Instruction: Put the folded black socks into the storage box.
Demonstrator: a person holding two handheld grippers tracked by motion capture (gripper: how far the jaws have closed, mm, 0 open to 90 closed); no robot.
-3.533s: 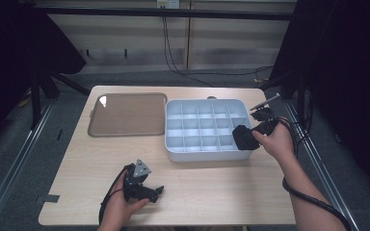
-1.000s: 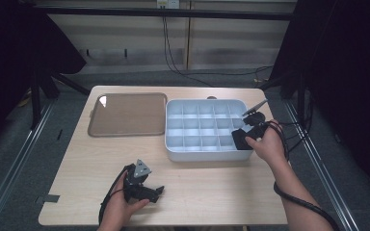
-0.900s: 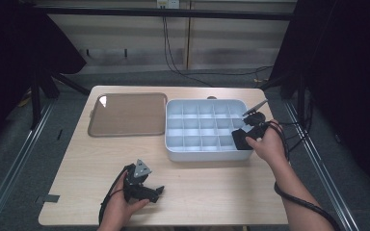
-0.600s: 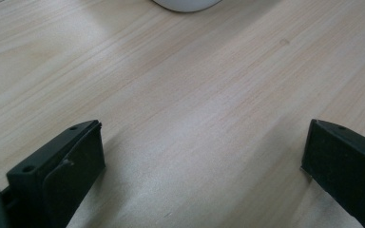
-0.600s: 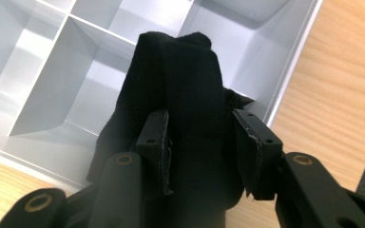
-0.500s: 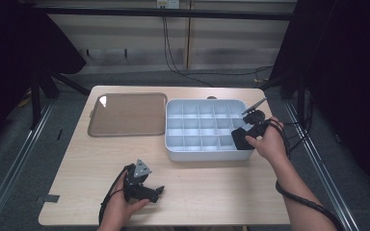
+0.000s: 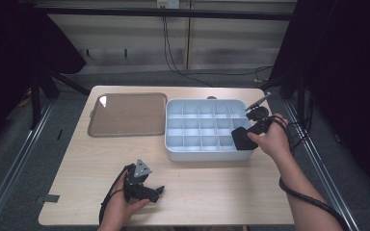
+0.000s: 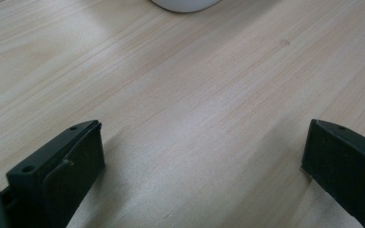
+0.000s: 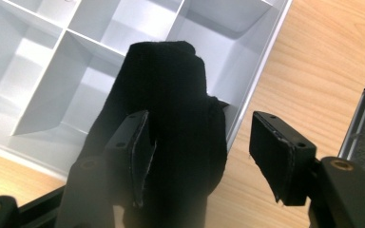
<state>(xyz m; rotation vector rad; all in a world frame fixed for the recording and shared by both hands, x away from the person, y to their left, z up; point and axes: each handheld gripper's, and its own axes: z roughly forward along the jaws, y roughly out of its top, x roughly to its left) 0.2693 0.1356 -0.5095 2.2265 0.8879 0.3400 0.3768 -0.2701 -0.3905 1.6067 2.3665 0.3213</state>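
1. High view: we see the right claw [image 7: 251, 129] at the near right corner of the white divided tray [image 7: 206, 150], with a black folded cloth [image 7: 242, 139] resting on that corner's rim.
2. In the right gripper view, the cloth [image 9: 171, 118] lies between our jaws and leans against the left one, while a clear gap separates it from the right pad. The jaws have just been opening, so we read this claw as open and letting go rather than gripping.
3. Judging by this, the delivery is nearly done: the cloth has reached the tray [image 9: 261, 76] and is released, but it sits over the rim and the corner compartment, not plainly down inside. Whether it is settled in a cell we cannot tell.
4. What is left, as we judge it, is to draw the right claw back clear of the cloth and perhaps nudge the cloth fully into its compartment.
5. The left claw [image 7: 150, 190] rests on the tabletop [image 7: 212, 192] near the front edge, well apart from the tray; in the left gripper view its jaws stand wide open over bare wood [image 8: 195, 95].
6. Around us: a brown flat tray [image 7: 127, 114] just beside the divided one, on its left. The tray's rim and dividers could catch the cloth as we withdraw.
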